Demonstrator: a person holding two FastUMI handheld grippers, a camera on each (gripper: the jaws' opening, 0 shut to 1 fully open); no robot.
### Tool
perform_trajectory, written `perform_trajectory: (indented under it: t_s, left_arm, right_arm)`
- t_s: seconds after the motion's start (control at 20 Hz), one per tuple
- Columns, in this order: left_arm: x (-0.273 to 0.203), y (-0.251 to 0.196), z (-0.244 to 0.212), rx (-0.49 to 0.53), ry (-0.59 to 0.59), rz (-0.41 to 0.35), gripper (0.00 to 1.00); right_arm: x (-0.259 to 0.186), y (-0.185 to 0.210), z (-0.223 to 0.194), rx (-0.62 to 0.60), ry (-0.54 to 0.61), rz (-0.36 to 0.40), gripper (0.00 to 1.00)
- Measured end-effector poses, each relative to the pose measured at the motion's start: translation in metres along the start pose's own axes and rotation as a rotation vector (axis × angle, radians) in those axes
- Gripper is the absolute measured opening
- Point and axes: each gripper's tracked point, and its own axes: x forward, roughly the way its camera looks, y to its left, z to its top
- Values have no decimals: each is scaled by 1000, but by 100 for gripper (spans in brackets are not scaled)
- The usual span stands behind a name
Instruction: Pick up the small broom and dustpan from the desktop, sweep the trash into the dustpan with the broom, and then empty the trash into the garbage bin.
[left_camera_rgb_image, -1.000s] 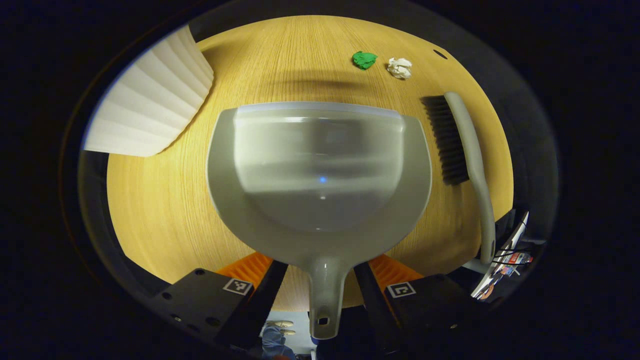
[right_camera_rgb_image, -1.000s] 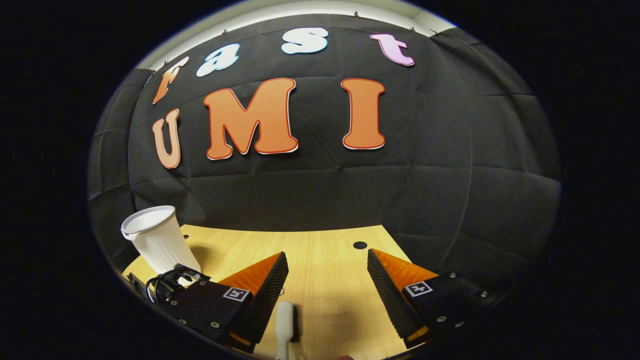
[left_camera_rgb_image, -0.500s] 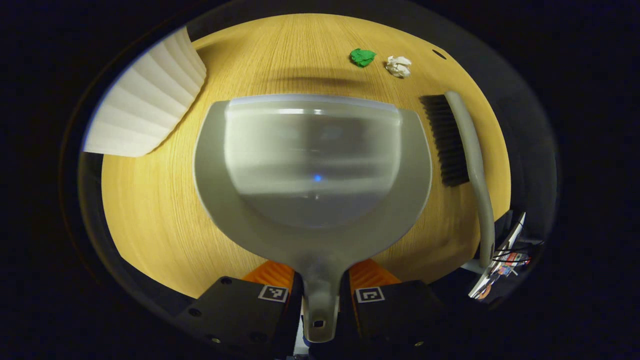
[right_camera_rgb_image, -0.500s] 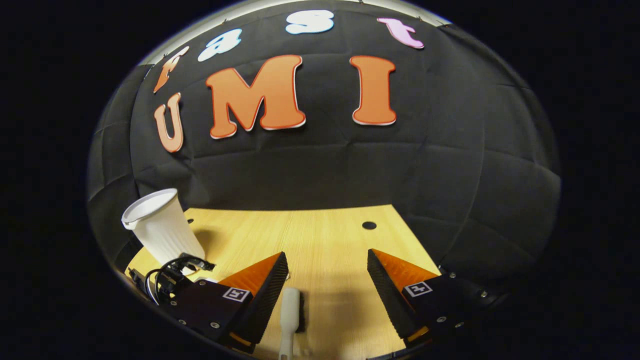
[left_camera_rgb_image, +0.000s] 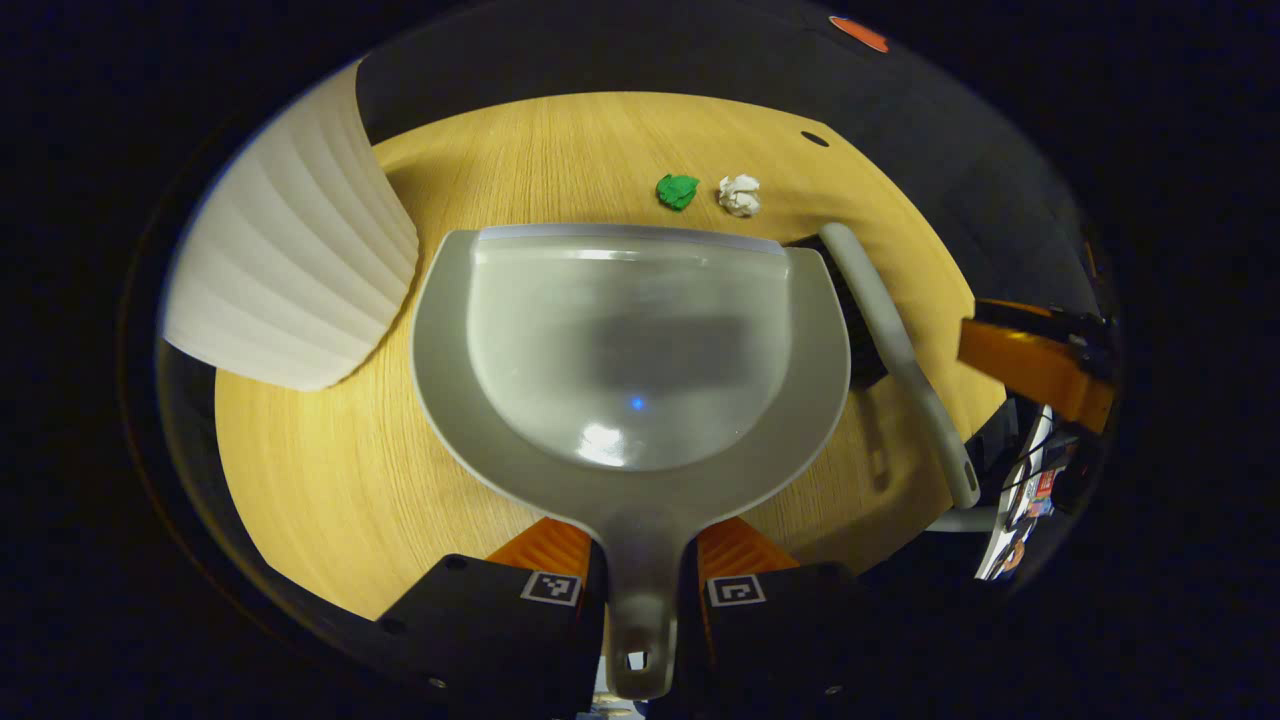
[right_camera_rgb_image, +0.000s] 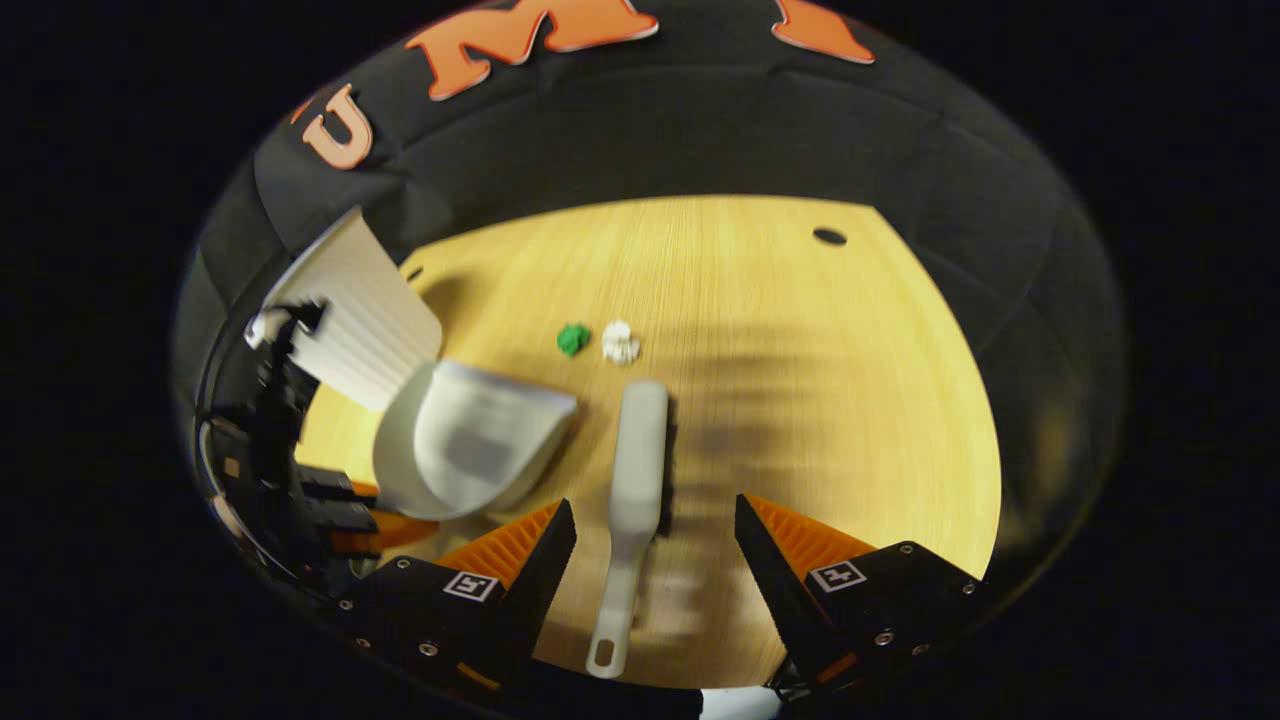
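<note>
My left gripper (left_camera_rgb_image: 642, 572) is shut on the handle of the grey dustpan (left_camera_rgb_image: 630, 350), whose scoop faces away over the wooden desktop (left_camera_rgb_image: 330, 480). In the right gripper view the same dustpan (right_camera_rgb_image: 470, 450) hangs at the left. The small grey broom (right_camera_rgb_image: 635, 480) lies on the desk with its handle pointing back between the fingers of my right gripper (right_camera_rgb_image: 655, 545), which is open above it. In the left gripper view the broom (left_camera_rgb_image: 895, 350) lies just right of the pan. A green paper ball (left_camera_rgb_image: 677, 190) and a white one (left_camera_rgb_image: 739, 194) lie beyond the pan's lip.
A white ribbed bin (left_camera_rgb_image: 290, 270) stands at the left, close to the dustpan; in the right gripper view the bin (right_camera_rgb_image: 350, 310) is at the far left. A round hole (right_camera_rgb_image: 829, 236) marks the desktop's far corner. Black cloth walls the back.
My left gripper closed on the dustpan handle and tipped up. My right gripper pitched down from the wall toward the desk and now hovers over the broom handle.
</note>
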Motion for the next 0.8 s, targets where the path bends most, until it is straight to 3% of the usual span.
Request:
perform_trajectory:
  t_s: [0.2, 0.6, 0.65, 0.7, 0.75, 0.8]
  left_arm:
    - [-5, 7, 2, 25, -42, -5, 31]
    - [2, 10, -3, 12, -46, -33, 31]
    - [4, 10, -2, 11, -44, -35, 31]
    - [2, 10, -2, 12, -41, -33, 31]
    - [-1, 9, -1, 13, -41, -32, 31]
    - [-5, 8, -1, 13, -39, -34, 31]
  right_arm:
    - [35, 5, -39, -28, 190, -6, 97]
    - [68, 13, -75, -92, 386, -63, 96]
    - [71, 14, -76, -90, 391, -61, 100]
    - [71, 13, -77, -91, 403, -72, 72]
    - [73, 11, -78, -89, 410, -82, 74]
    - [73, 10, -81, -88, 418, -88, 58]
